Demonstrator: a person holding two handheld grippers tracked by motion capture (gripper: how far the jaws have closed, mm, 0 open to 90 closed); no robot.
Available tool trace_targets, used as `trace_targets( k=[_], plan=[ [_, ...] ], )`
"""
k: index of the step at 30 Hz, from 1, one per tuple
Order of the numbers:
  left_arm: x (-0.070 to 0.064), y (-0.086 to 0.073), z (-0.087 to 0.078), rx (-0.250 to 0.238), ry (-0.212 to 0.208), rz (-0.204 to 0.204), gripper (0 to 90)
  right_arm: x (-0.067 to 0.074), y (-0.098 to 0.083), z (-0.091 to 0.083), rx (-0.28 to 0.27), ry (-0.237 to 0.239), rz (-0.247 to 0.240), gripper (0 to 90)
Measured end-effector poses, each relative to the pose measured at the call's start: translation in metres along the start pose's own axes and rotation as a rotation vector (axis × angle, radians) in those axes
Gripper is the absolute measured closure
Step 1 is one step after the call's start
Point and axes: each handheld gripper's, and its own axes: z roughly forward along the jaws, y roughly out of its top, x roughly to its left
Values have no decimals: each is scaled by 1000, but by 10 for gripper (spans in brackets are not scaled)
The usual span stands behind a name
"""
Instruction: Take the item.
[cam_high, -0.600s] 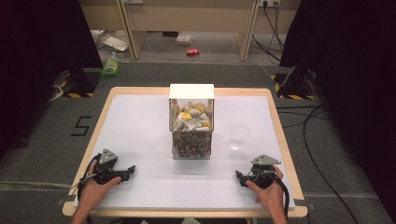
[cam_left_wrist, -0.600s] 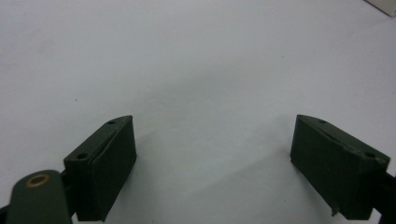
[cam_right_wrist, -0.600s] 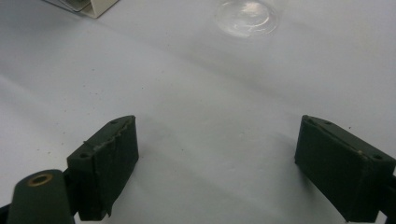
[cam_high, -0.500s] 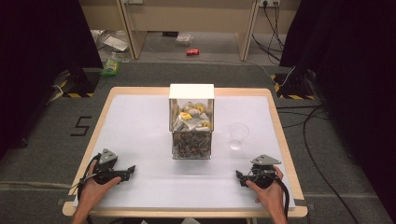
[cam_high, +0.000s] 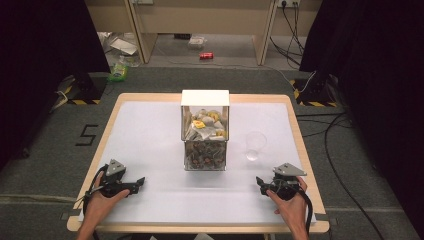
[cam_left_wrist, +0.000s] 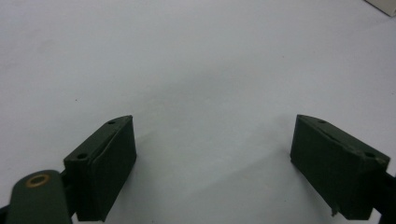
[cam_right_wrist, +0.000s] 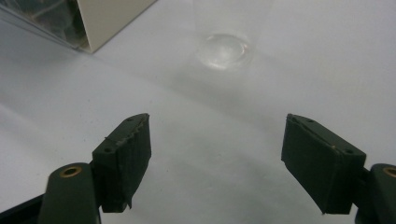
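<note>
A clear box (cam_high: 205, 131) with a white top stands mid-table, holding yellow and crumpled items. A clear plastic cup (cam_high: 255, 145) stands upright to its right, and appears again as the cup (cam_right_wrist: 227, 32) ahead of the right jaws, with the box corner (cam_right_wrist: 98, 23) at upper left. My left gripper (cam_high: 140, 182) rests near the table's front left, open, jaws wide over bare white surface (cam_left_wrist: 210, 93). My right gripper (cam_high: 260, 182) rests at the front right, open with nothing between its jaws, a short way in front of the cup.
The white table top (cam_high: 150, 130) has a wooden rim. Beyond it on the floor lie a red can (cam_high: 206, 55), a green bottle (cam_high: 119, 70) and cables (cam_high: 340, 130). Dark curtains stand at both sides.
</note>
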Motion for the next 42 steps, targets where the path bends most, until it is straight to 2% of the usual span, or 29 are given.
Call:
trace_targets(
  k=[6, 16, 17, 30, 37, 42],
  plan=[
    [0, 0, 0, 0, 0, -1, 134, 2, 11, -11, -48, 8, 4, 290],
    [0, 0, 0, -1, 0, -1, 134, 13, 36, -32, -127, 25, -41, 355],
    [0, 0, 0, 0, 0, -1, 134, 16, 42, -38, -147, 29, -43, 365],
    [0, 0, 0, -1, 0, 1, 134, 30, 72, -57, -224, 50, -70, 405],
    [0, 0, 0, 1, 0, 1, 134, 36, 89, -71, -284, 62, -81, 421],
    [0, 0, 0, 1, 0, 1, 134, 43, 109, -77, -338, 75, -92, 424]
  ],
)
